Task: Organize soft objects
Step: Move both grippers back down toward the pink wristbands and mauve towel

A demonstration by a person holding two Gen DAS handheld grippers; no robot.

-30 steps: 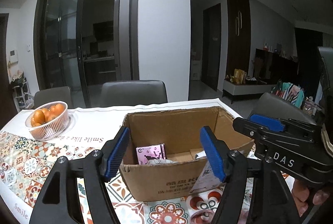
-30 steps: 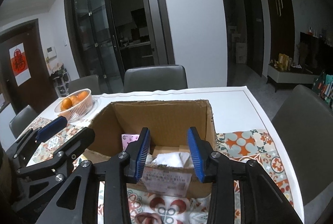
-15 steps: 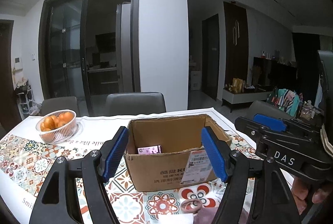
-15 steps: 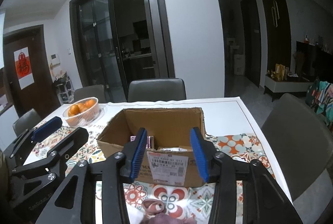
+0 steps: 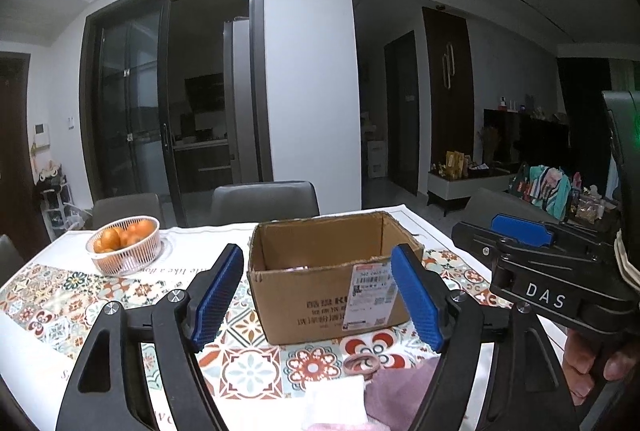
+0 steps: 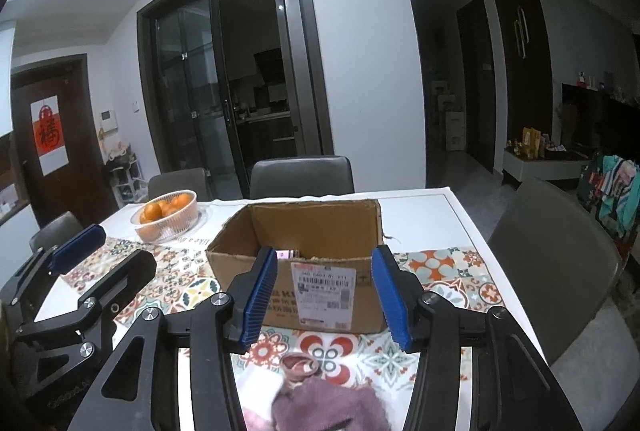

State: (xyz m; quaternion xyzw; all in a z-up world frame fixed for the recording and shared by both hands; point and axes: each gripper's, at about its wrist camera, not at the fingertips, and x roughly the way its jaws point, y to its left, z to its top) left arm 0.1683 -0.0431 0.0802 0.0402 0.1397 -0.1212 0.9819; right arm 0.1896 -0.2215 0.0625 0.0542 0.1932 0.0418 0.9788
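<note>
Mauve soft garment (image 6: 332, 405) lying crumpled on the patterned tablecloth (image 6: 448, 263) at the near table edge, a white cloth (image 5: 334, 401) just beside it on its left, a pink rolled band (image 5: 362, 364) between garment and cardboard box (image 6: 320, 251). Box open-topped, standing beyond them, something pink (image 6: 287, 254) showing inside. Left gripper (image 5: 318, 301) spread wide, right gripper (image 6: 325, 301) moderately apart, both jaws just been opening, nothing between either pair. Basket of oranges (image 5: 124, 243) well apart, far left.
</note>
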